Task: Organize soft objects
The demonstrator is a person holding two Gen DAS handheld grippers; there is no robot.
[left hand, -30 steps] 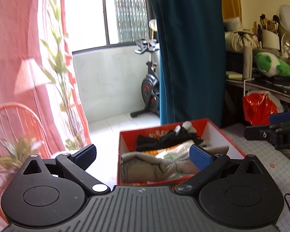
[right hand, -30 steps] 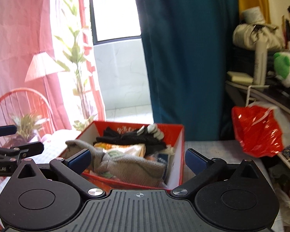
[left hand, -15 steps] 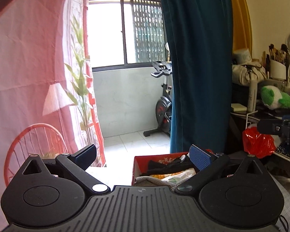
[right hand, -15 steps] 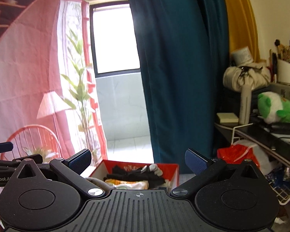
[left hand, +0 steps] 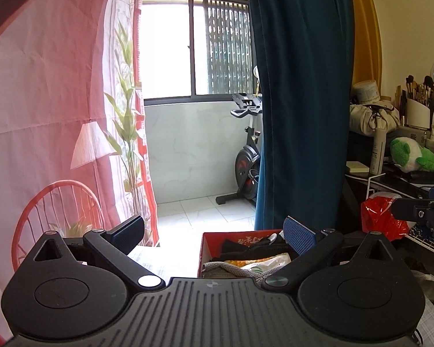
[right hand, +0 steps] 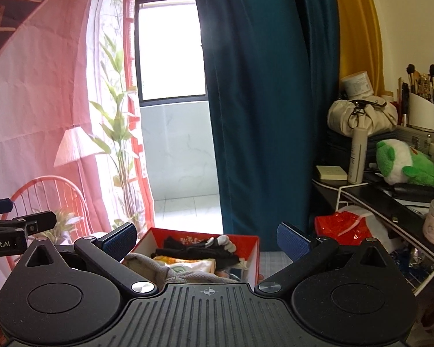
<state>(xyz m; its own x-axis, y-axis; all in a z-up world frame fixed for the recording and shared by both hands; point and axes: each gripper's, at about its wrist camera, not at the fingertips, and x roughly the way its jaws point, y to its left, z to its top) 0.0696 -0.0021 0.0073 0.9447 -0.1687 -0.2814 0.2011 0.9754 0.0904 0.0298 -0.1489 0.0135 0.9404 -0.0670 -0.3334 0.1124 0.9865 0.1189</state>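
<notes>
Fingers of both the left gripper (left hand: pixel 214 235) and right gripper (right hand: pixel 207 238) stand spread and empty above the red box (right hand: pixel 250 253), apparently already packed with soft cloths (right hand: pixel 188 251), so any next reach should descend slowly, centred over it.

Bright daylight comes through a window (left hand: pixel 193 49) with a dark frame, above a pale marble-like wall (left hand: pixel 188 150) and a white tiled floor (left hand: pixel 205 211). A dark teal curtain (left hand: pixel 301 101) hangs in the middle, with a yellow curtain (left hand: pixel 364 29) beside it and a pink printed cloth (left hand: pixel 43 101) on the left. An exercise bike (left hand: pixel 247 156) stands near the window, and a crowded dark shelf (right hand: pixel 390 196) is at the right.
</notes>
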